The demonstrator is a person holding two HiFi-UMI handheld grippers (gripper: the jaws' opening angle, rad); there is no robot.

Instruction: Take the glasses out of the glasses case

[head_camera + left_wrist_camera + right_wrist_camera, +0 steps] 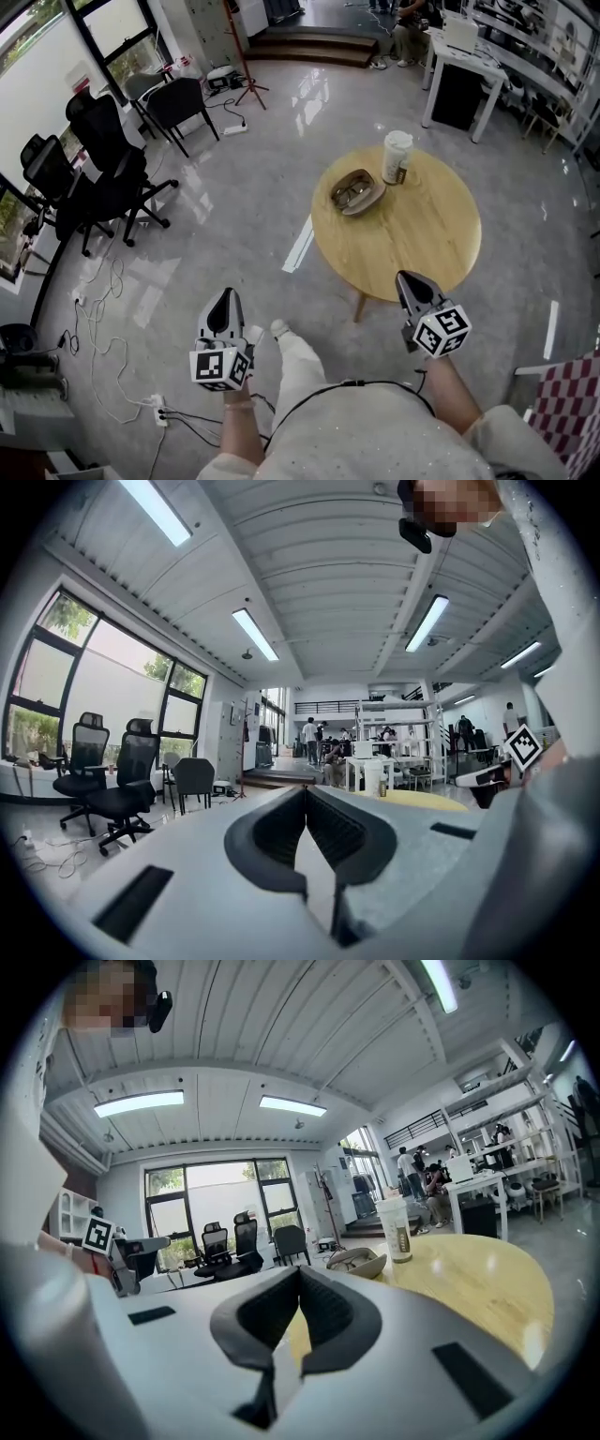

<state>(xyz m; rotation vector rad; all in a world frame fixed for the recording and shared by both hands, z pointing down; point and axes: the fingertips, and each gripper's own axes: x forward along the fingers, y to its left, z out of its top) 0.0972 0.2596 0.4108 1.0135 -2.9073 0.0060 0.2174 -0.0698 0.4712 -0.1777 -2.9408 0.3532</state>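
Glasses case (357,193), oval, open, on round wooden table (422,248)

Grey left claw (225,294), right claw (404,277), white shirt (366,433)

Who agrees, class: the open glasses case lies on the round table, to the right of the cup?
Not quite. In the head view the open glasses case lies on the round table to the left of the cup, not the right.

Round table (422,244), open glasses case (372,200) with glasses (351,194) at its far-left edge, cup (397,157) beside; right gripper (406,279) at near edge
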